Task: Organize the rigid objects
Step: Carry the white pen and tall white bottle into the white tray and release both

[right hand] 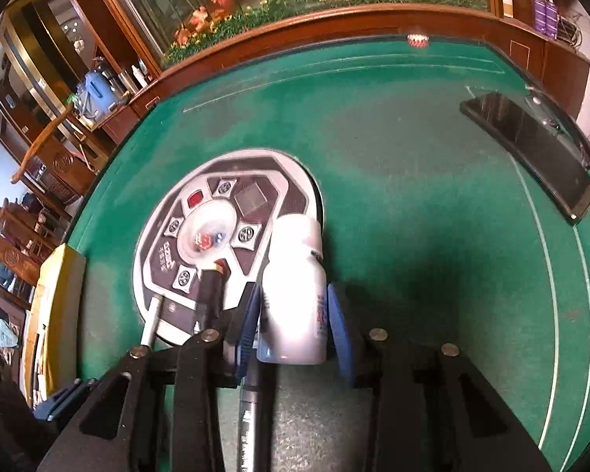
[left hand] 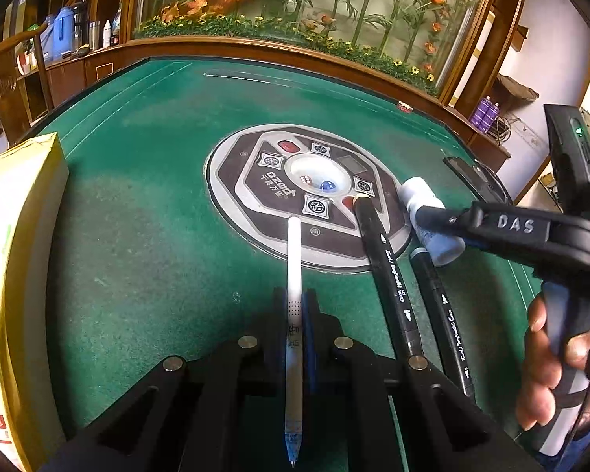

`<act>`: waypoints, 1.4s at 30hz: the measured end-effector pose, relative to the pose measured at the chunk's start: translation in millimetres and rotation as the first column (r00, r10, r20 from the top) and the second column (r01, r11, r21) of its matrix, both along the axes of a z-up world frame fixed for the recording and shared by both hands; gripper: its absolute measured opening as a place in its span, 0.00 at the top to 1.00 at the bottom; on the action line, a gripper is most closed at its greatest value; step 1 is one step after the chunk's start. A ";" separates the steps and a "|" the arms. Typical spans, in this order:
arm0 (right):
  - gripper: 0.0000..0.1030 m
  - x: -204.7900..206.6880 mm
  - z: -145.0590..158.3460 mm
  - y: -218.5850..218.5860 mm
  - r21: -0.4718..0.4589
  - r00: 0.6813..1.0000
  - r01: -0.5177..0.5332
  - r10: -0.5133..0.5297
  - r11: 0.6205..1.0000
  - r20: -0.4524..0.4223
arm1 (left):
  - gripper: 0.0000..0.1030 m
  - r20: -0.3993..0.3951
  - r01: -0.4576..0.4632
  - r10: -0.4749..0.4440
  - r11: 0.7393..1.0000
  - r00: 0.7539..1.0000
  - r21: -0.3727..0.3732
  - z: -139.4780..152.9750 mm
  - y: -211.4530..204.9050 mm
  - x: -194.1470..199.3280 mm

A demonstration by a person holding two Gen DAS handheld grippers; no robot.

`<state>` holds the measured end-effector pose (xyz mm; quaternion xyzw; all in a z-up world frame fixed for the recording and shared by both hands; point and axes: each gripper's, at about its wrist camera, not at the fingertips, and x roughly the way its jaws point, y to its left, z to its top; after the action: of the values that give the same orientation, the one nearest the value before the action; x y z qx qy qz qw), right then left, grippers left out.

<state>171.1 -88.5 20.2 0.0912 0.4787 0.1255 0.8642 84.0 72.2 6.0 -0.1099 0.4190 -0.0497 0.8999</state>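
Note:
My left gripper (left hand: 295, 303) is shut on a slim white pen (left hand: 294, 259), which points away over the green felt table (left hand: 137, 236) with its tip toward me. To its right lie two black markers (left hand: 389, 275) (left hand: 440, 306), side by side. A small white bottle (left hand: 419, 192) lies on its side beyond them. My right gripper (left hand: 428, 216), held by a hand (left hand: 546, 373), comes in from the right over that bottle. In the right wrist view the bottle (right hand: 295, 295) lies lengthwise between the blue pads (right hand: 340, 322), both touching its sides, so the right gripper (right hand: 295, 310) is shut on it.
The round dice panel (left hand: 255, 196) sits at the table's centre, with the marker tip and bottle at its edge. A yellow box (left hand: 23, 236) stands at the left edge. A black phone (right hand: 531, 149) lies at the far right. A marker (right hand: 247, 413) runs under the right gripper.

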 end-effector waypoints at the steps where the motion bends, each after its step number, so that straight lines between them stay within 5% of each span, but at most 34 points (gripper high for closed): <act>1: 0.68 0.3 -2.3 1.2 -0.009 1.000 -0.006 0.006 1.000 -0.009 | 0.93 0.000 0.000 0.000 1.000 1.000 0.004 0.1 -0.3 0.4; 7: 0.68 -4.9 2.6 -3.5 0.011 1.000 0.014 -0.014 1.000 -0.002 | 0.94 0.008 0.037 -0.037 0.999 0.999 -0.020 -0.3 -2.2 -3.3; 12: 0.68 -22.1 26.8 -13.3 0.031 0.995 0.049 -0.052 0.998 0.091 | 0.94 0.084 0.030 -0.031 0.999 0.996 0.014 10.2 -6.1 -13.5; 22: 0.68 -58.7 38.3 26.4 0.086 0.983 -0.117 0.103 0.989 0.149 | 0.93 0.240 -0.103 0.070 0.986 0.968 0.128 30.6 -2.9 -30.4; 30: 0.68 -70.1 36.9 46.3 0.081 0.972 -0.185 0.170 0.979 0.164 | 0.93 0.358 -0.207 0.118 0.953 0.926 0.222 40.6 -10.7 -49.2; 42: 0.68 -81.1 40.6 51.6 0.080 0.960 -0.198 0.177 0.977 0.215 | 0.93 0.434 -0.283 0.136 0.913 0.891 0.295 45.2 -21.5 -68.5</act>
<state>89.9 -36.9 60.8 0.0754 0.3858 0.2394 0.8878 15.5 50.6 51.2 0.0192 0.2115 0.1030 0.9717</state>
